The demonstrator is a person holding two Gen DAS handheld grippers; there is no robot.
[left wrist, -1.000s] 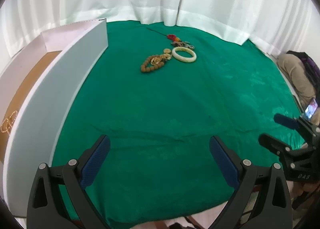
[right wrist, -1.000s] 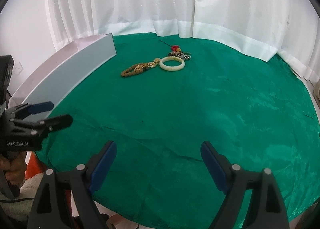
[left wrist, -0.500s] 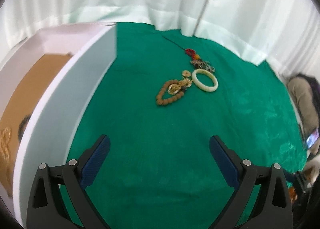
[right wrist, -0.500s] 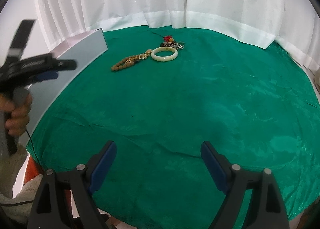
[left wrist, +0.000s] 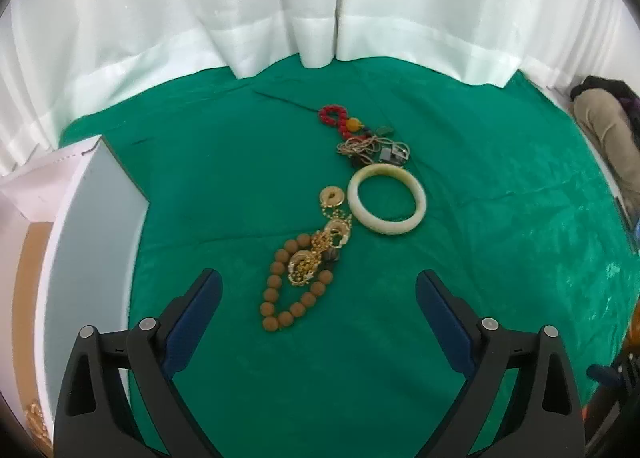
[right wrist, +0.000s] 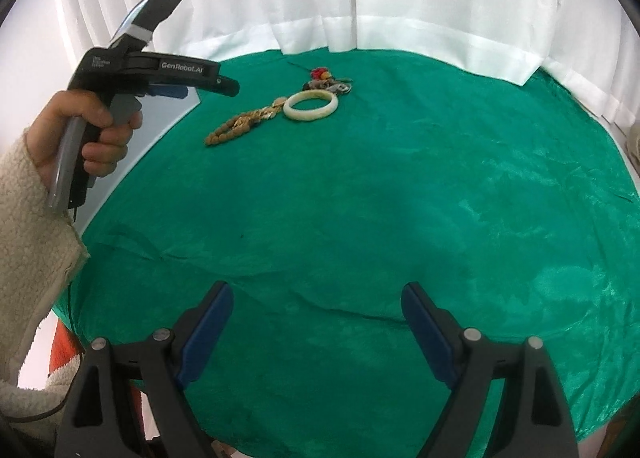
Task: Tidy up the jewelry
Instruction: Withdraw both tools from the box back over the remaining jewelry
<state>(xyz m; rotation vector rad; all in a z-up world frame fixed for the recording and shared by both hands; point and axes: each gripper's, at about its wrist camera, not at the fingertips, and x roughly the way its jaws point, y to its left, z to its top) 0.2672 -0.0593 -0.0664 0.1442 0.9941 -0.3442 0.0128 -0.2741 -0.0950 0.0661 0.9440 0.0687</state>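
Note:
A row of jewelry lies on the green cloth [left wrist: 480,258]: a brown bead bracelet [left wrist: 288,290] with gold pieces [left wrist: 320,250] on it, a pale jade bangle [left wrist: 386,199], a tangle of chains [left wrist: 368,148] and a red bead string [left wrist: 334,118]. My left gripper [left wrist: 318,304] is open and empty, just short of the brown beads. My right gripper [right wrist: 316,314] is open and empty near the front edge, far from the jewelry [right wrist: 310,106]. The left gripper [right wrist: 224,88] also shows at the left of the right wrist view.
A white box [left wrist: 92,258] with a brown floor stands open at the left; a gold chain [left wrist: 34,418] lies inside. White curtains [left wrist: 280,18] hang behind the table. Bags [left wrist: 608,118] lie at the far right.
My left gripper has moved forward and swung towards the jewelry, which now lies close in front of it. My right gripper has stayed almost still.

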